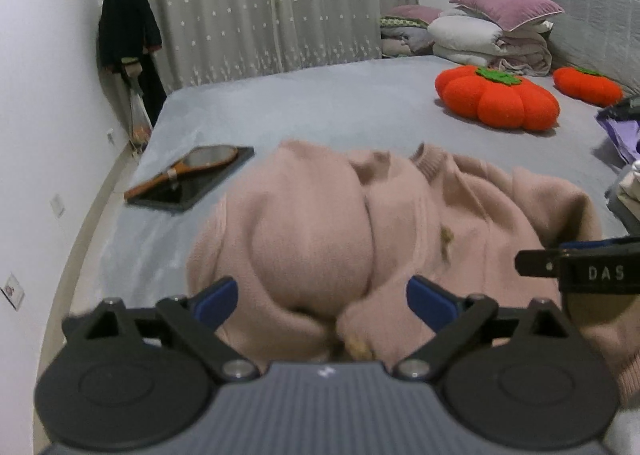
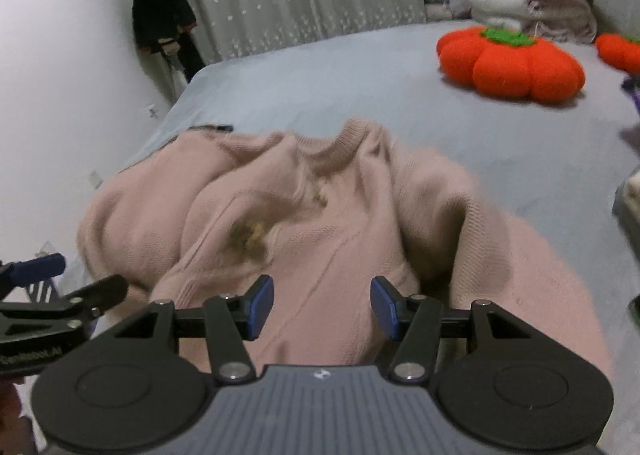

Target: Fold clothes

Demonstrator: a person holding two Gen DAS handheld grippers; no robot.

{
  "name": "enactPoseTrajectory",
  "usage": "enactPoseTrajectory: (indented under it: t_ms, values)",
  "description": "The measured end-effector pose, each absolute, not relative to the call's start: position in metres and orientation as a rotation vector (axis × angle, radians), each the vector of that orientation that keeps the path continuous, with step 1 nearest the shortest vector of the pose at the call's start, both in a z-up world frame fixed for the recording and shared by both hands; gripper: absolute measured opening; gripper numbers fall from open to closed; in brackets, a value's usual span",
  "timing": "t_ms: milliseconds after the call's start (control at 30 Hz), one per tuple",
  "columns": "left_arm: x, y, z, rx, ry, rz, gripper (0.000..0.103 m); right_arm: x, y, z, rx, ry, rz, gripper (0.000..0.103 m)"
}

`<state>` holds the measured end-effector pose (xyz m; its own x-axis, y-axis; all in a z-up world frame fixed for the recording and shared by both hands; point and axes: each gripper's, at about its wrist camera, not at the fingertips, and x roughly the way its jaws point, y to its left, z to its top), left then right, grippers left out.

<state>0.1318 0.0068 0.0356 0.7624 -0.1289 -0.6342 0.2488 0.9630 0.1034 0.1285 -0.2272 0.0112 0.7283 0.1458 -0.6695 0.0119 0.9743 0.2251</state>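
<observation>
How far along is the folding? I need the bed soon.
Barely started. Done: nothing visibly folded; the pink sweater lies bunched on the grey bed. In hand: the left gripper and right gripper are both open, fabric between their fingers but not clamped. Left: flattening it, folding sleeves and body.

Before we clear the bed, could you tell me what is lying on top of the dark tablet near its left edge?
A wooden-framed hand mirror lies diagonally across the dark tablet on the grey bed. The tablet surface beneath the mirror is covered, so anything there cannot be seen.
</observation>
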Motion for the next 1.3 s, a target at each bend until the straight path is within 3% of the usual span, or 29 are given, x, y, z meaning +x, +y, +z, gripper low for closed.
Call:
enactPoseTrajectory:
  t_ms: [167,467,900,1000,1067,1167,1300]
  values:
    - [0.124,0.013,0.016,0.165,0.686,-0.213,0.101,0.119,-0.224,-0.014,0.269,0.778,0.104,0.063]
    - [0.132,0.037,-0.028,0.134,0.707,-0.191,0.101,0.116,-0.234,-0.035,0.272,0.846,0.119,0.066]
    - [0.135,0.031,-0.033,0.143,0.685,-0.192,0.101,0.114,-0.215,-0.045,0.234,0.818,0.142,0.072]
    - [0.133,0.028,-0.031,0.148,0.68,-0.188,0.101,0.113,-0.21,-0.045,0.213,0.795,0.137,0.062]
    - [0.131,0.028,-0.03,0.142,0.679,-0.182,0.101,0.112,-0.207,-0.045,0.199,0.779,0.135,0.034]
    - [0.128,0.03,-0.028,0.138,0.675,-0.181,0.101,0.113,-0.203,-0.042,0.185,0.756,0.128,0.013]
    - [0.123,0.031,-0.023,0.134,0.661,-0.185,0.101,0.108,-0.207,-0.032,0.173,0.7,0.118,0.01]
